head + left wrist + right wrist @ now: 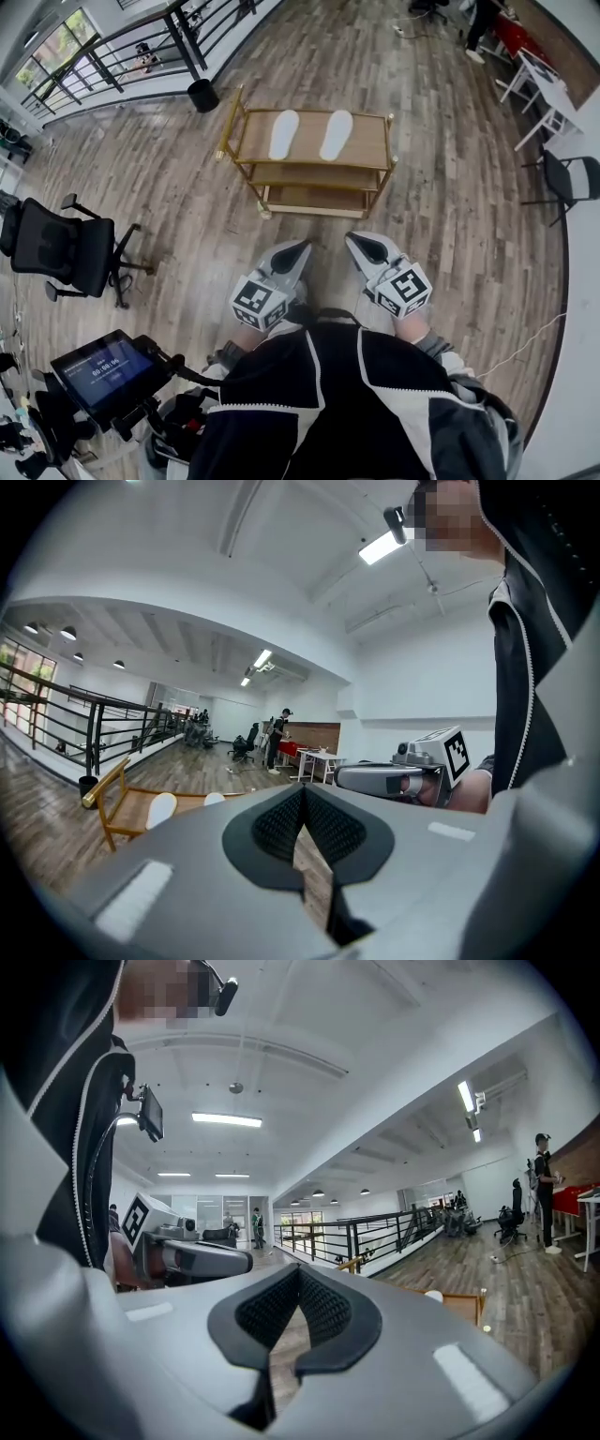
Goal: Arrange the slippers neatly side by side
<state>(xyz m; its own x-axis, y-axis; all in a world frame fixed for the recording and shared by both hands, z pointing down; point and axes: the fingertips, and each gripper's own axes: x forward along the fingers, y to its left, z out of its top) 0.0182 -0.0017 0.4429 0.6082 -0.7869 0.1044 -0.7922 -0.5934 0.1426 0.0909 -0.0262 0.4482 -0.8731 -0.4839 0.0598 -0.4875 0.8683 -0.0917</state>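
Observation:
Two white slippers lie side by side on the top shelf of a low wooden rack [361, 141]: the left slipper [283, 134] and the right slipper [336, 134], both lengthwise and apart. My left gripper [302, 247] and right gripper [354, 240] are held close to my body, well short of the rack, both shut with nothing between the jaws. In the left gripper view the slippers [161, 808] show small at the lower left, and the right gripper [375, 778] shows beside it. The right gripper view shows the left gripper [202, 1258] and a corner of the rack [464, 1305].
A black office chair [66, 246] stands at the left, a black bin [202, 95] beyond the rack by a railing [141, 42]. White desks [544, 84] and a chair [574, 178] sit at the right. A screen on a stand [105, 367] is near my left side.

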